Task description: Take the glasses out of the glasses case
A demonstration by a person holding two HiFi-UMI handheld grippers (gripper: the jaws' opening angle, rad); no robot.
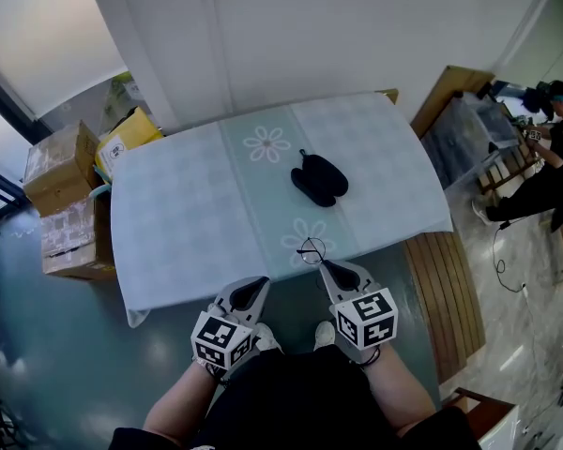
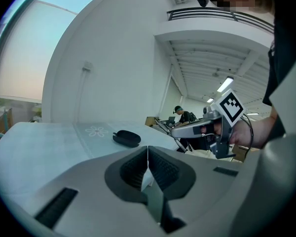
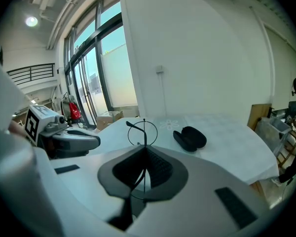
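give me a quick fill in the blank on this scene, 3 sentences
1. The right tongs are shut on the ____.
2. The black glasses case lies ____ on the table, away from both tongs.
3. The left tongs are shut and hold ____.

Missing words: glasses; open; nothing

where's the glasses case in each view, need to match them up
Head view: glasses case sits just right of and above the picture's centre.
Left gripper view: left of centre, just above the jaws.
Right gripper view: right of centre, beyond the jaws.
Shared landmark: the flower print beside the case.
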